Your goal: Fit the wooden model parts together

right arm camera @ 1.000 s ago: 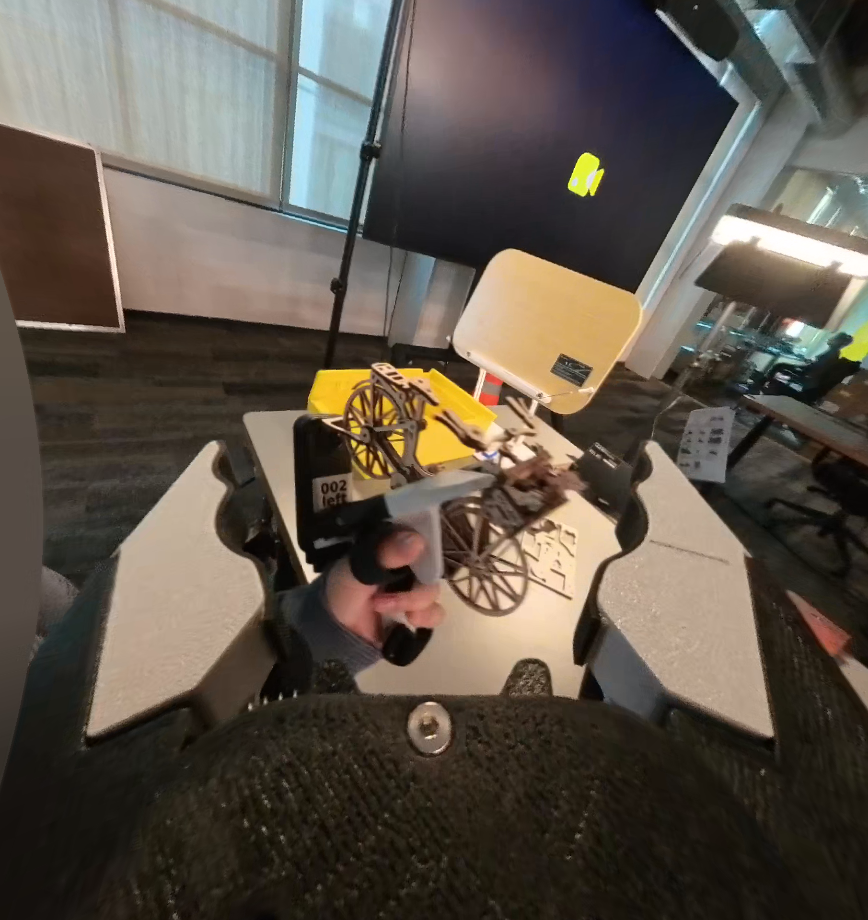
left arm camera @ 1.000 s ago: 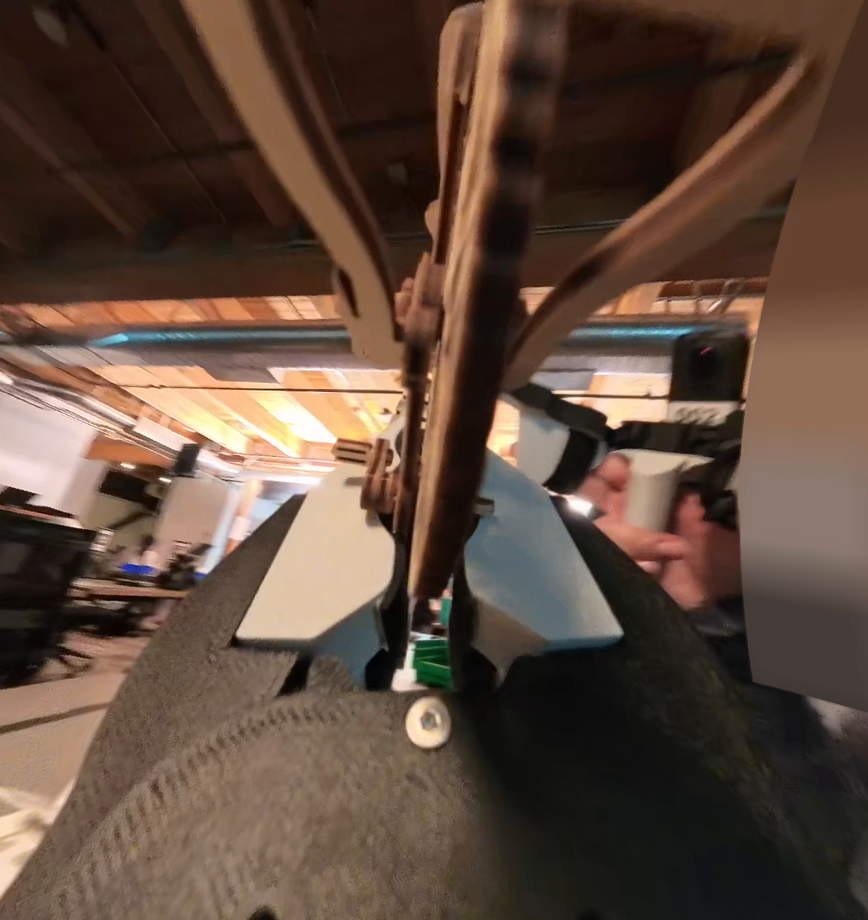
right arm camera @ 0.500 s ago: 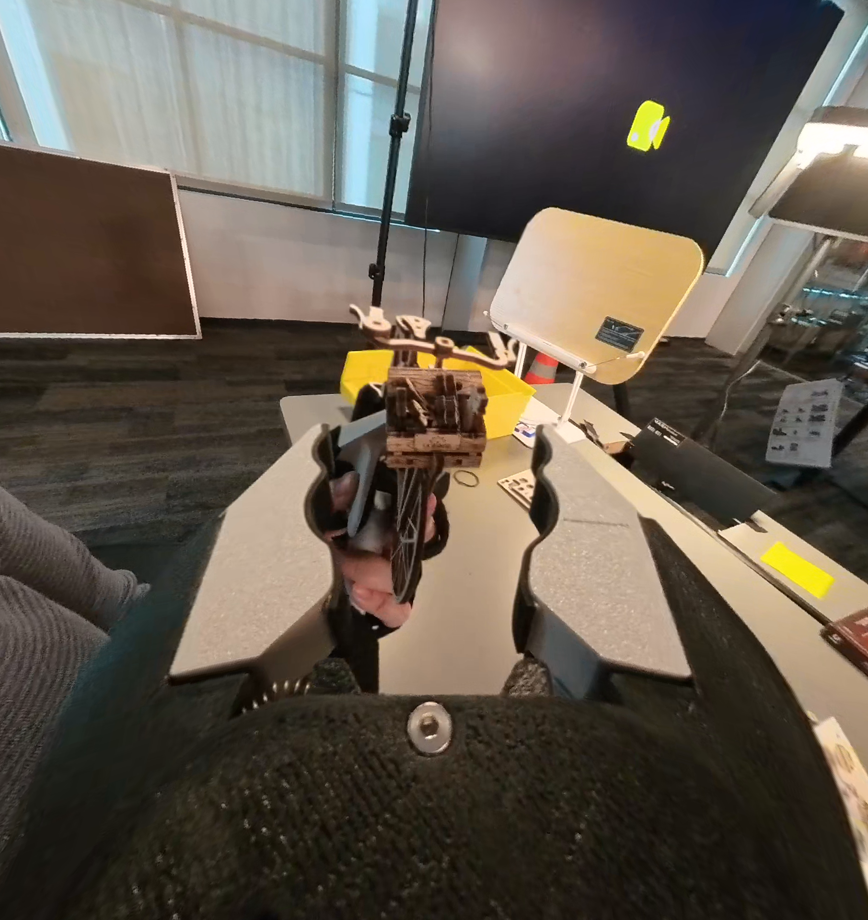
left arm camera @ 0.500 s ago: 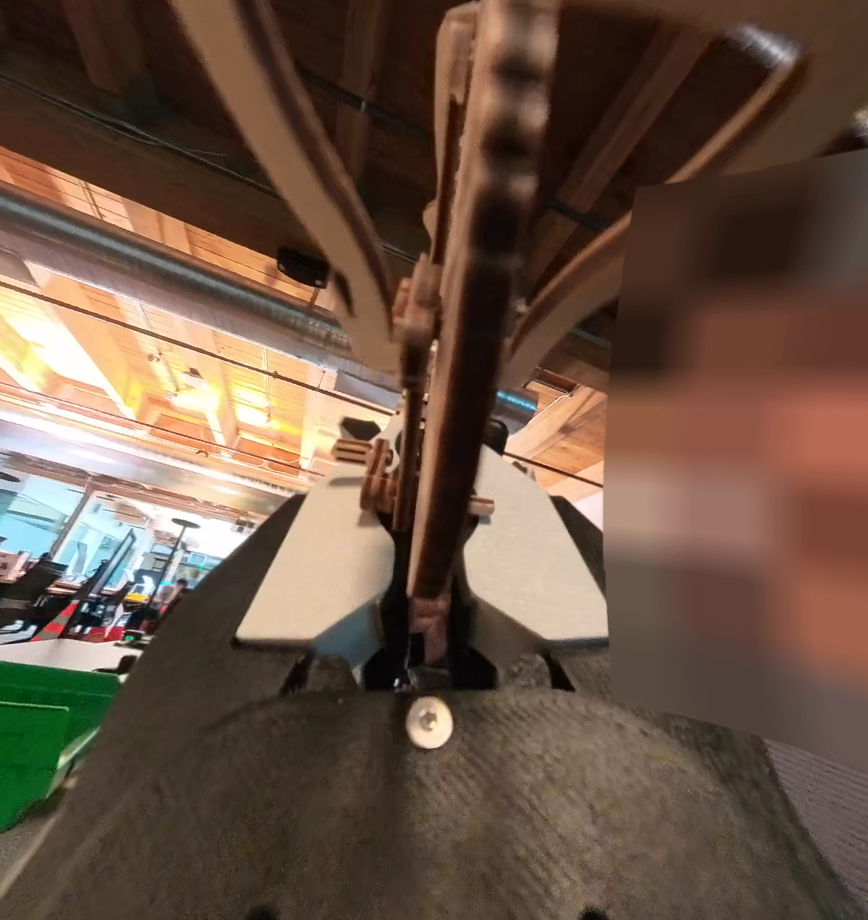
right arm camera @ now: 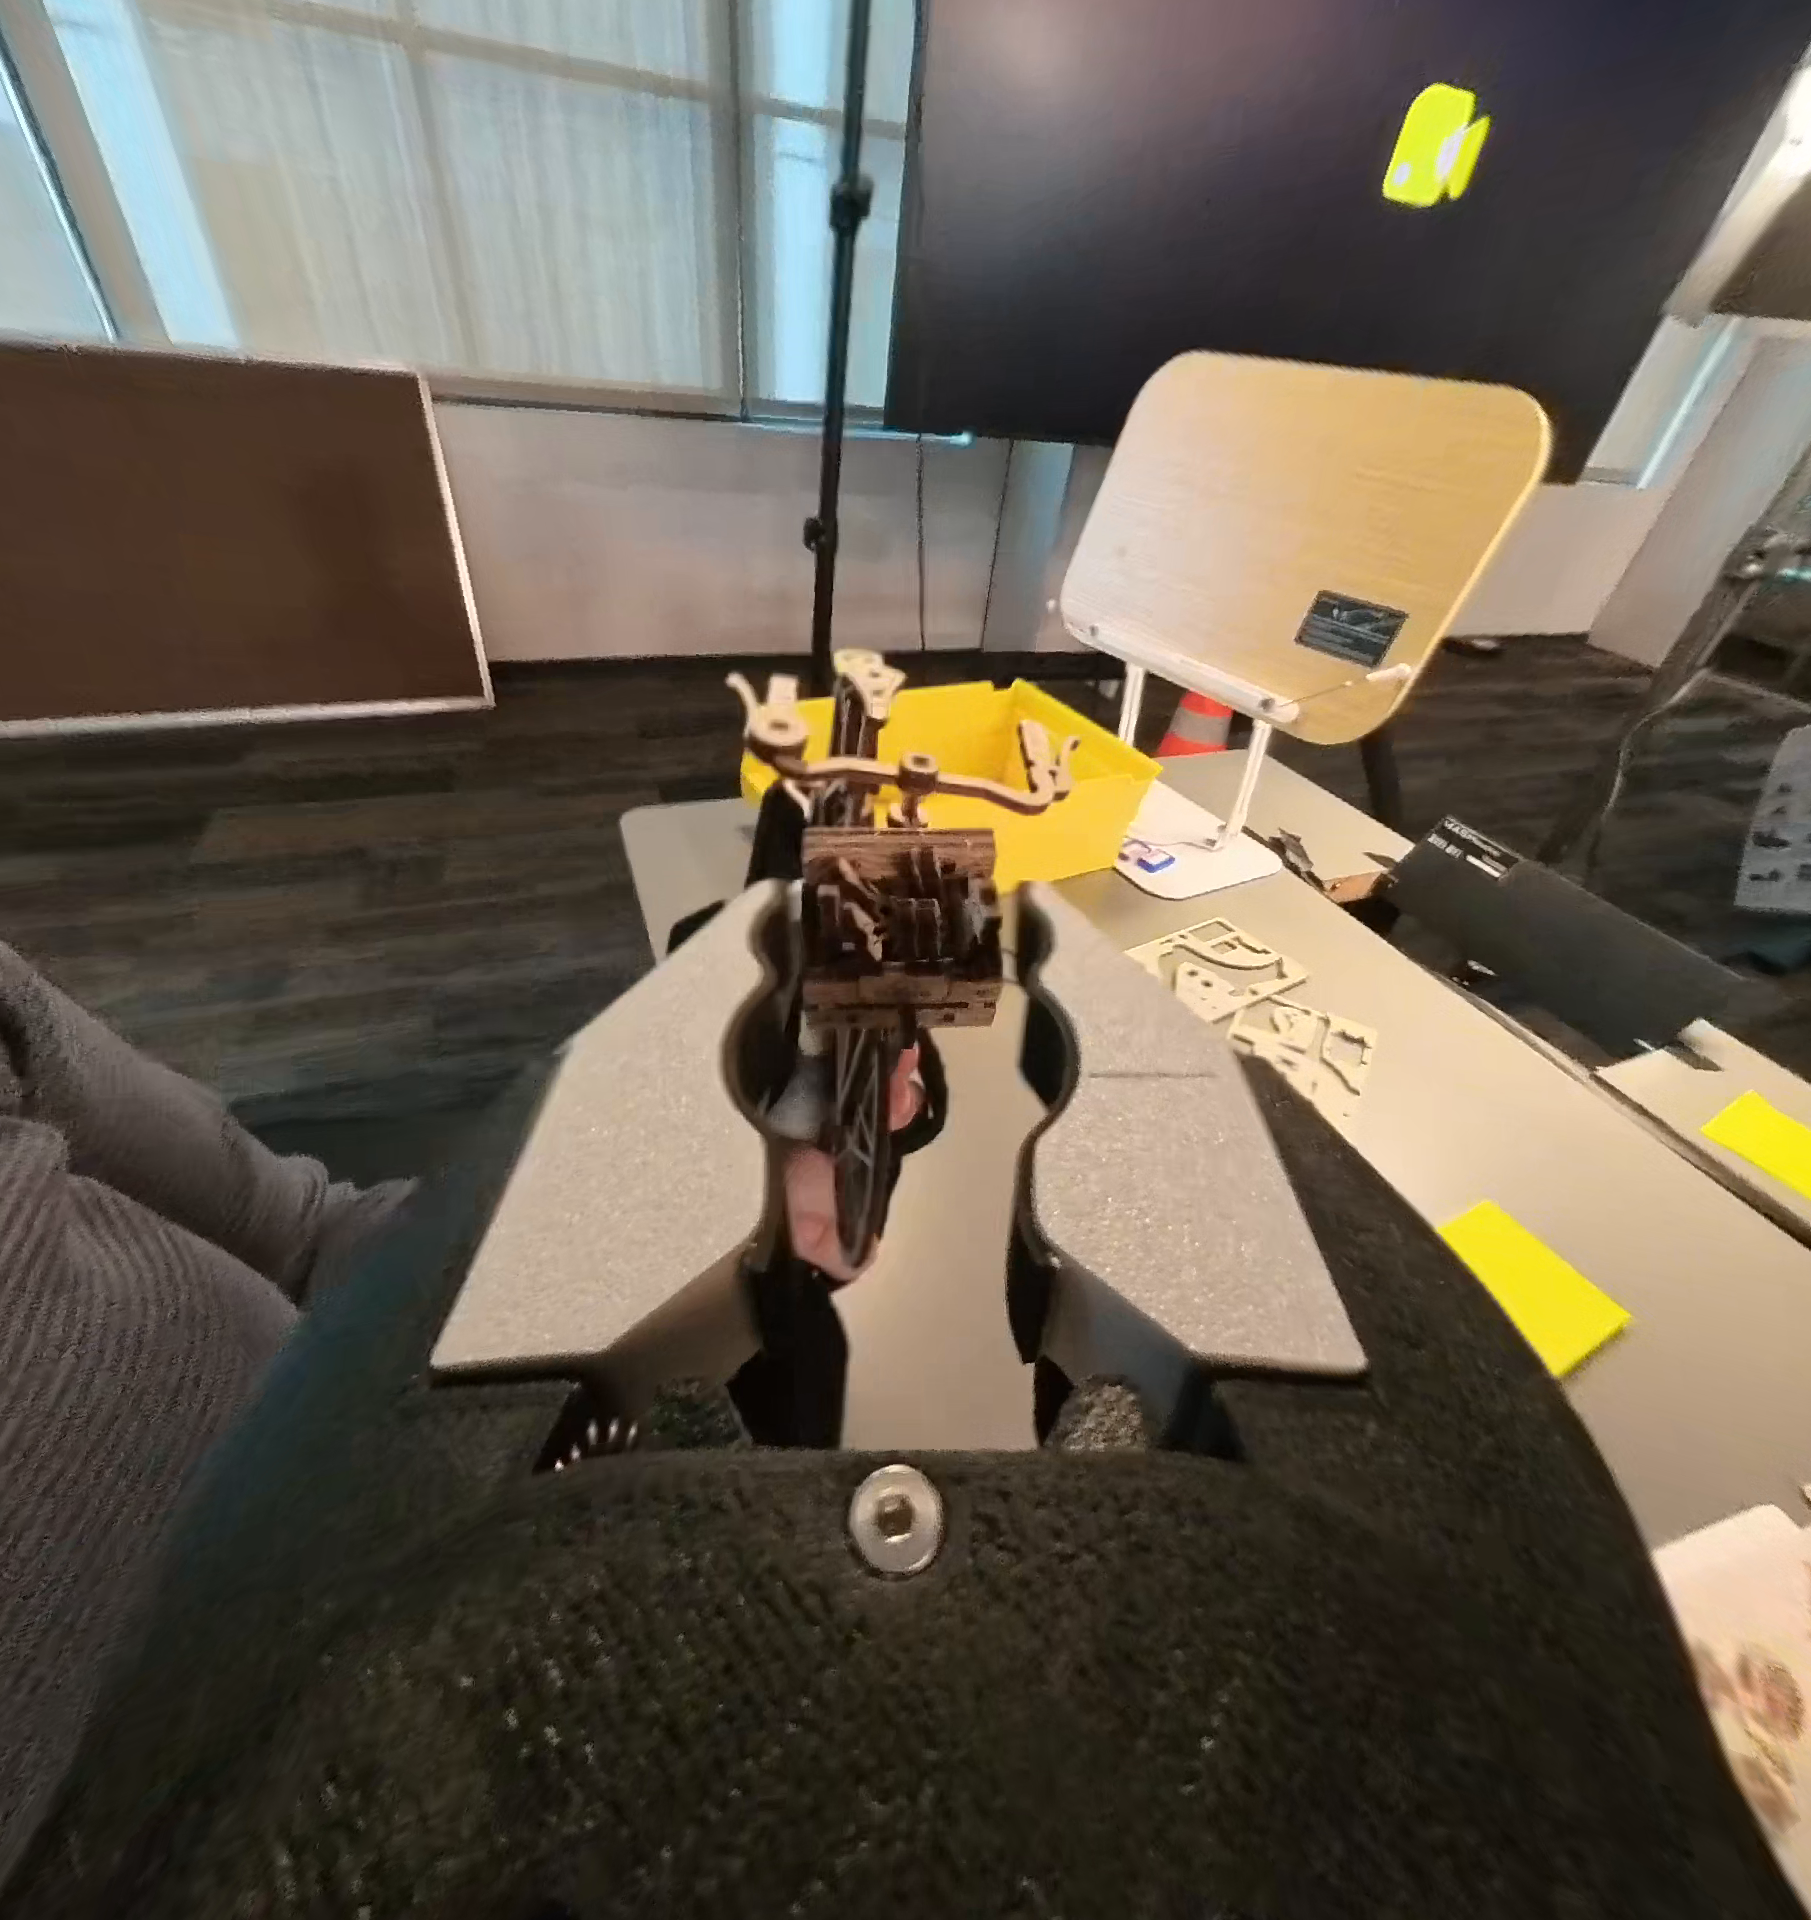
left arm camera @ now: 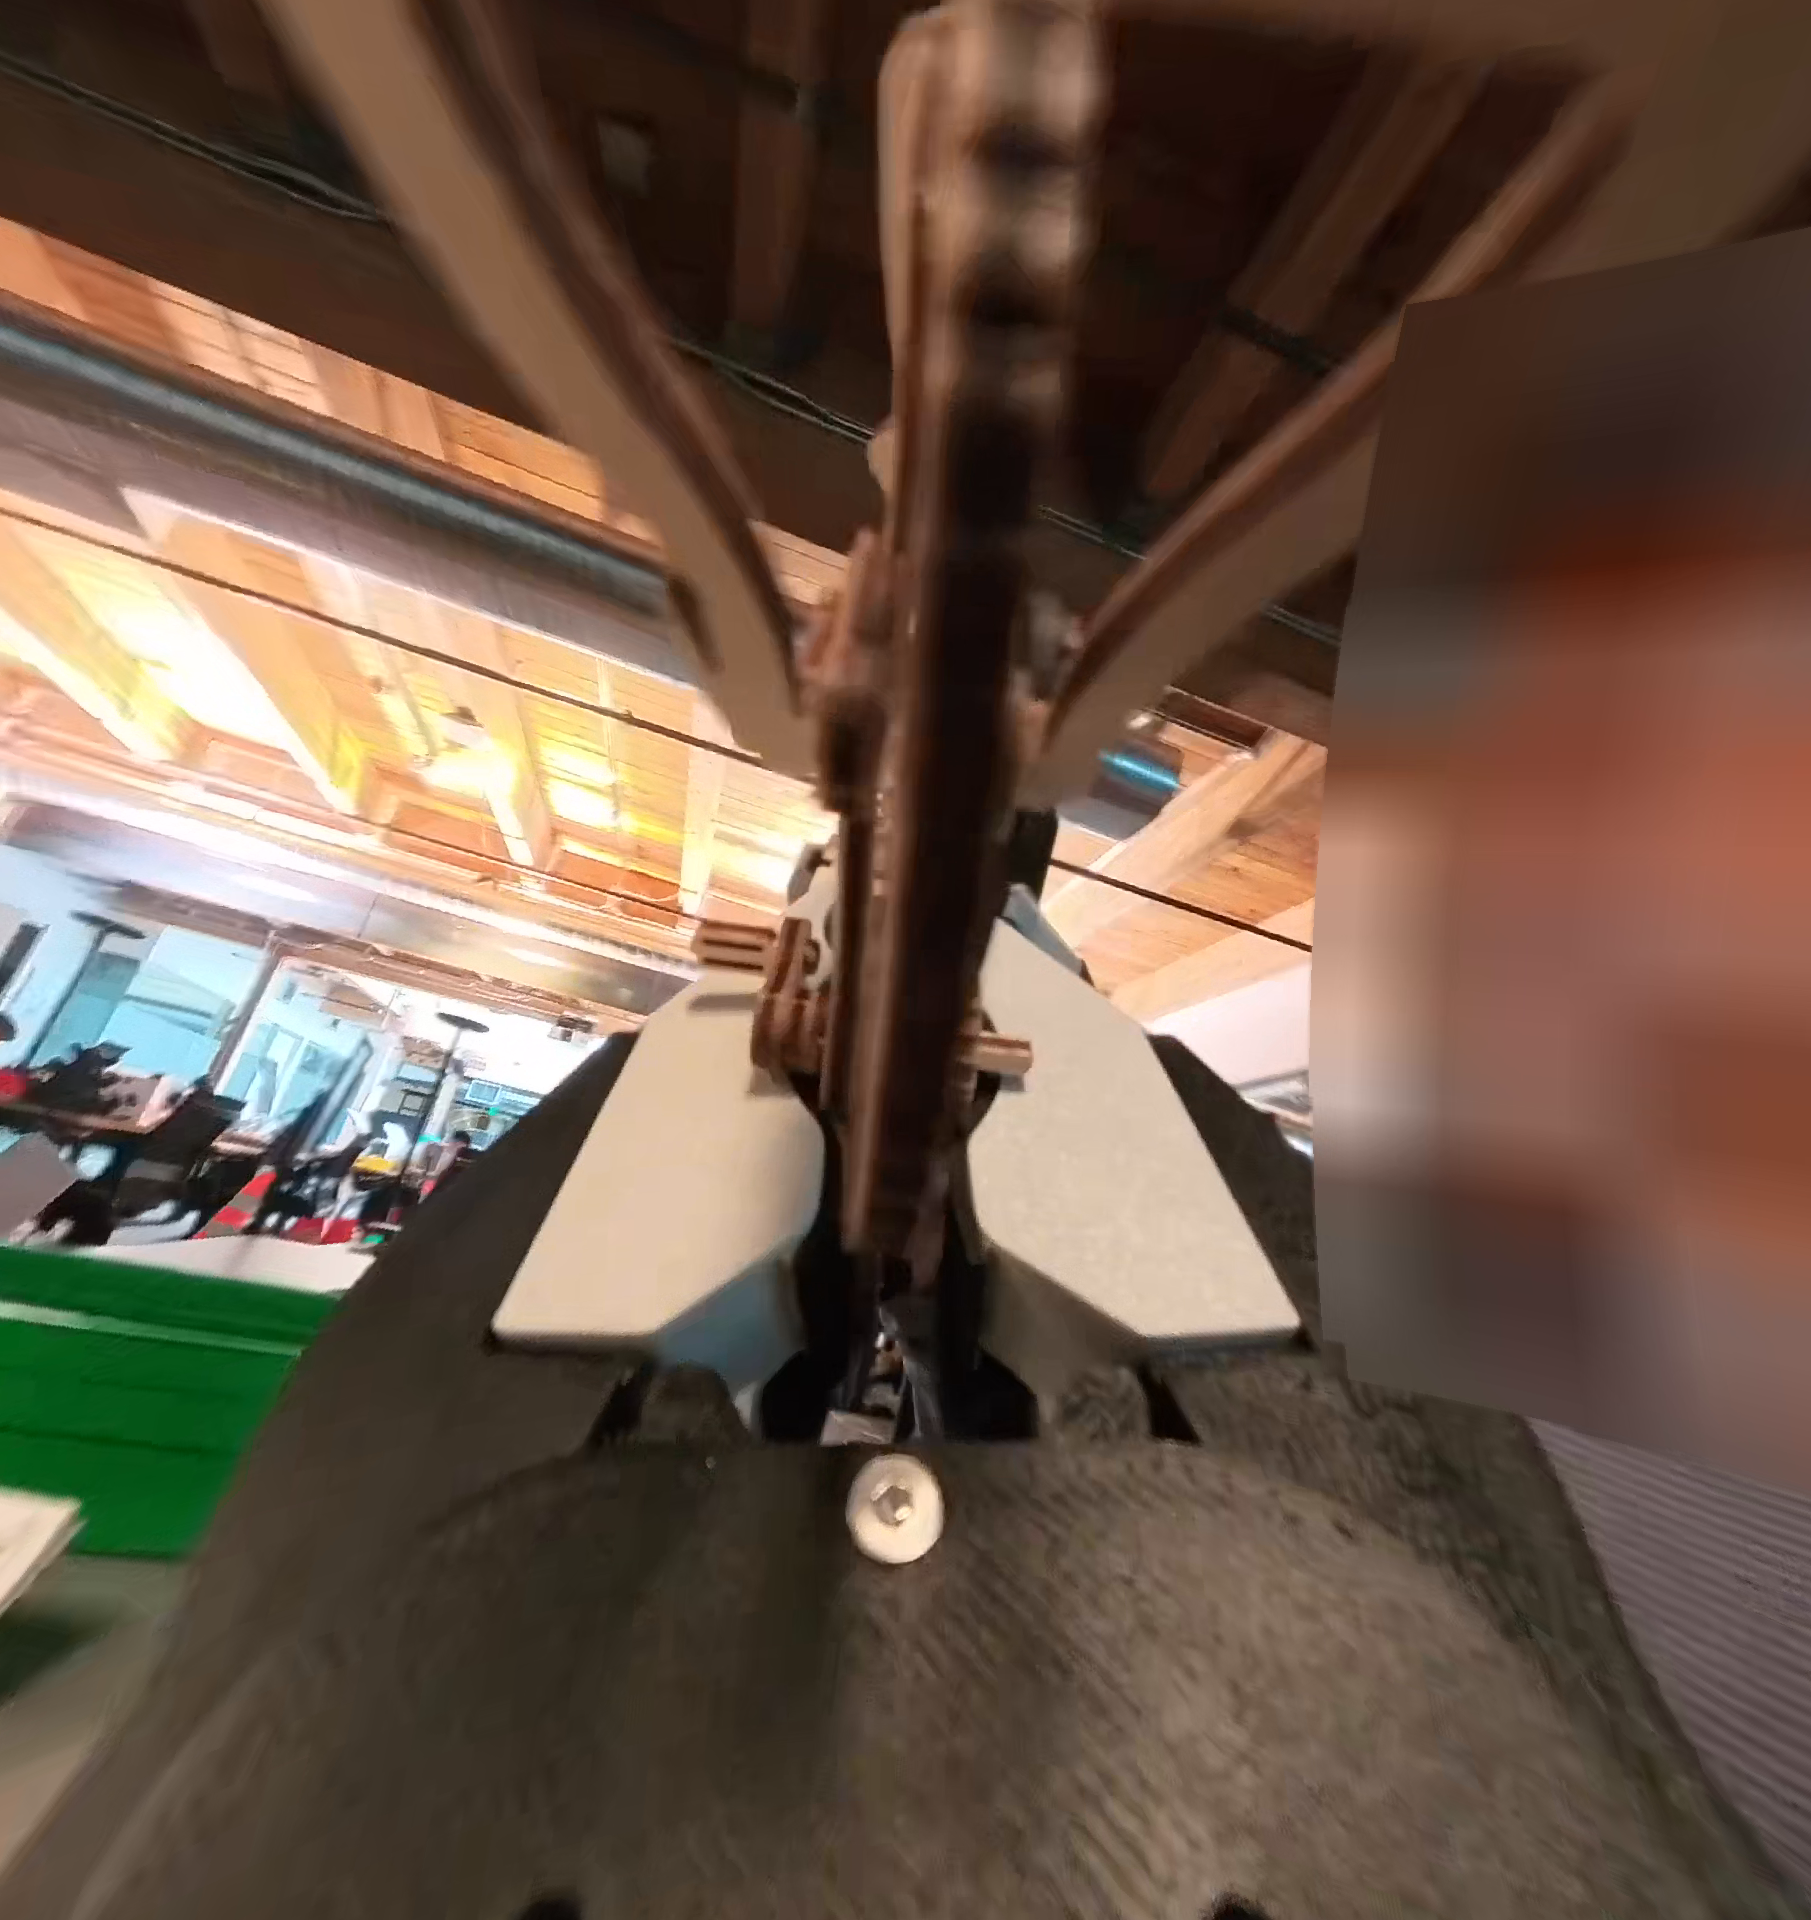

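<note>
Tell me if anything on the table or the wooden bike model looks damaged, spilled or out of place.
Nothing stands out. The left gripper is shut on the wooden bike model, which looks intact. The right gripper is open around its basket. Punched-out part sheets lie flat on the table.

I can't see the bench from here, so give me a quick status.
Left gripper shut on wooden bicycle model. Right gripper open around its basket, not gripping. Nothing in the way.

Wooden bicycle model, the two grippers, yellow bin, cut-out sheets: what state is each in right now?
Wooden bicycle model: held up above the table, front basket facing the right wrist camera.
Left gripper: shut on the model's wheel.
Right gripper: open, empty.
Yellow bin: open-topped, on the table.
Part sheets: lying flat, pieces punched out.
</note>
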Tool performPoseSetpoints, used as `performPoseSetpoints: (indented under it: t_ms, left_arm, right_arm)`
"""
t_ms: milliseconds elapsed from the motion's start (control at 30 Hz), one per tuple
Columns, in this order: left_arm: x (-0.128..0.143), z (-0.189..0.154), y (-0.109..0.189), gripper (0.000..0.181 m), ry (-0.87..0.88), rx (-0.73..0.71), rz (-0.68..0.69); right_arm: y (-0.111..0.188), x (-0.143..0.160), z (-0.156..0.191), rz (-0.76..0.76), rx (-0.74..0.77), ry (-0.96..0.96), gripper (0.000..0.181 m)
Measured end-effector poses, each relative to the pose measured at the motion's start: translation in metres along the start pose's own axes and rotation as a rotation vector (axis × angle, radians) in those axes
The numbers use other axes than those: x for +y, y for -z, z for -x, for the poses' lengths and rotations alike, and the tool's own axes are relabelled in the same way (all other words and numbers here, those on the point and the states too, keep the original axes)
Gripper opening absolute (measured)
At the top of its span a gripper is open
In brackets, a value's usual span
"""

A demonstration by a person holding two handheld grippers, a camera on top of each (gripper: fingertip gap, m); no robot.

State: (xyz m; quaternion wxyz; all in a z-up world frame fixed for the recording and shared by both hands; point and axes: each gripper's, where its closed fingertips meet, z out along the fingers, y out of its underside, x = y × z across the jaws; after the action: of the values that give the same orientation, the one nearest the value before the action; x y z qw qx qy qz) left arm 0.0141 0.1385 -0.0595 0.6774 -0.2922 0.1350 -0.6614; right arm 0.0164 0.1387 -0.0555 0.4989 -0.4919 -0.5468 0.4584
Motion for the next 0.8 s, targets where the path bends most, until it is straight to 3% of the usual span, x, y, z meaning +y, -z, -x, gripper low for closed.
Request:
performPoseSetpoints:
  t_ms: [67, 133, 333, 433, 633, 767, 800]
  left_arm:
    - [-0.002, 0.012, 0.005, 0.006, 0.002, -0.026, -0.023]
    - [-0.005, 0.024, 0.011, 0.006, 0.026, -0.04, -0.047]
    - [-0.012, 0.072, 0.038, 0.006, 0.061, -0.135, -0.074]
    - [-0.017, 0.095, 0.053, 0.006, 0.06, -0.191, -0.09]
    - [-0.026, 0.124, 0.069, 0.008, 0.08, -0.252, -0.106]
    - [-0.039, 0.138, 0.077, 0.011, 0.03, -0.307, -0.129]
    - [-0.041, 0.144, 0.08, 0.019, 0.019, -0.336, -0.129]
  right_arm:
    - [-0.002, 0.007, -0.012, -0.022, -0.004, -0.04, 0.066]
    - [-0.006, 0.029, -0.027, 0.022, -0.011, -0.09, 0.068]
    - [-0.033, 0.091, -0.057, 0.113, -0.117, -0.248, 0.045]
    - [-0.051, 0.103, -0.072, 0.109, -0.152, -0.287, 0.045]
    - [-0.083, 0.125, -0.079, 0.201, -0.263, -0.274, 0.01]
    - [-0.098, 0.125, -0.088, 0.189, -0.28, -0.296, 0.007]
    - [-0.101, 0.124, -0.092, 0.178, -0.276, -0.299, 0.006]
